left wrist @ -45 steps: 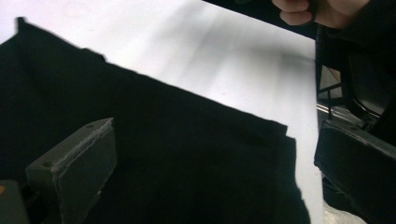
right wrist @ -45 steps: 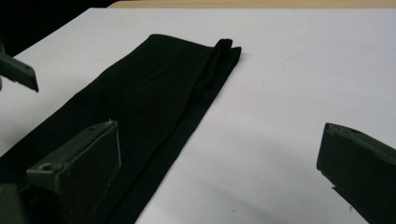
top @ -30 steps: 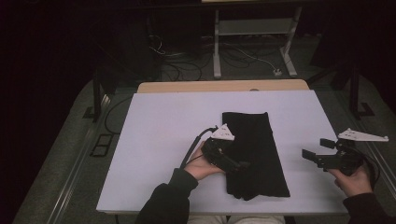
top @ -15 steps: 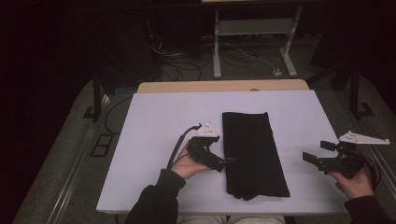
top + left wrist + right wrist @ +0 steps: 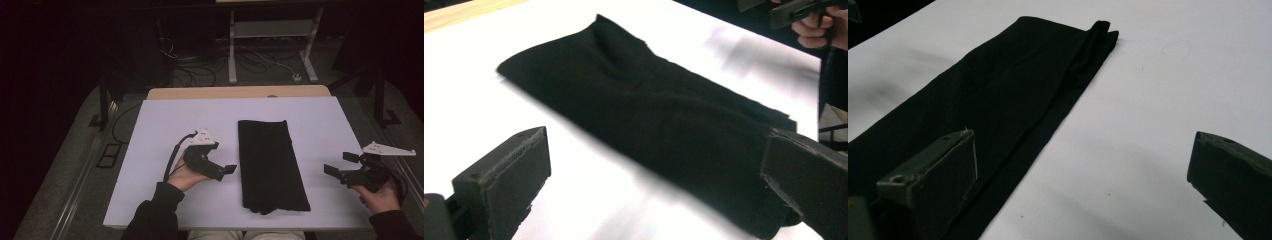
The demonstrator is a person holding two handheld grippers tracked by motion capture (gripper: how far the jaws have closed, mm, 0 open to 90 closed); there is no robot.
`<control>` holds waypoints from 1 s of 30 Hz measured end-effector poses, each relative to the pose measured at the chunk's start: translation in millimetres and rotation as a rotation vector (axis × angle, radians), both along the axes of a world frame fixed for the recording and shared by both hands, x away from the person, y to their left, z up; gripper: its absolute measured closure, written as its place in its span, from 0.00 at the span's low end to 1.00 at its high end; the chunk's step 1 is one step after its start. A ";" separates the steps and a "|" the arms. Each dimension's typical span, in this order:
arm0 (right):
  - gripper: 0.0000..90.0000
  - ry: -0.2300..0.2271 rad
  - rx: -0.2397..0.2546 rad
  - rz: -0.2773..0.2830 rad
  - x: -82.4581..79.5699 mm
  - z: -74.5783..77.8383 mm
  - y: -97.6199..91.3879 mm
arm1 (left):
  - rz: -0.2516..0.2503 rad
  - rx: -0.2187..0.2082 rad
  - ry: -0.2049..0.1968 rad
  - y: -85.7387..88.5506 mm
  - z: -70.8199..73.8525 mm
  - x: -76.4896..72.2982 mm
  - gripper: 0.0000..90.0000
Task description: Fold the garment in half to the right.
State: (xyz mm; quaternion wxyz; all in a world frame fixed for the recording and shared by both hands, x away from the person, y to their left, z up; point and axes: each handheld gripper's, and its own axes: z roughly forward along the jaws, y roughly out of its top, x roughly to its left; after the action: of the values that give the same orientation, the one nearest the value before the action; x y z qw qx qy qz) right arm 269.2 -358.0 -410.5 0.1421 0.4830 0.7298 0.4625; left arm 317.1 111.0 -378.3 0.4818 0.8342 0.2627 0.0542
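Observation:
A long black folded cloth (image 5: 270, 165) lies flat on the white table (image 5: 170, 125), running from the middle toward the near edge. My left gripper (image 5: 226, 170) hovers just left of the cloth, apart from it, jaws pointing at its left edge. In the left gripper view the cloth (image 5: 649, 115) spreads ahead of my left gripper (image 5: 654, 195), which is open and empty. My right gripper (image 5: 341, 164) sits near the table's right edge, well clear of the cloth. Seen from the right gripper view, my right gripper (image 5: 1080, 185) is open over bare table with the cloth (image 5: 998, 90) to one side.
A wooden strip (image 5: 200, 92) borders the table's far edge. Beyond it stand a metal stand (image 5: 270, 45) and loose cables (image 5: 200, 60) on the dark floor. White table surface lies to the left of and beyond the cloth.
My left gripper has drawn back leftward off the cloth's left edge onto bare table. The cloth lies still and the right gripper has barely moved.

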 end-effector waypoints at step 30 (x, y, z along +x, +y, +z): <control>0.00 0.004 -0.008 0.007 -0.5 -1.8 1.9 | 0.156 0.004 -0.015 77.2 -21.8 -13.4 0.00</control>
State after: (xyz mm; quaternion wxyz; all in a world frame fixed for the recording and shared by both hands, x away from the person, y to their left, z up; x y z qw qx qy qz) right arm 268.7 -356.2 -412.3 0.1411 0.4810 0.7335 0.4590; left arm 303.7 188.1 -400.1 0.4765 0.8117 0.3233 0.0982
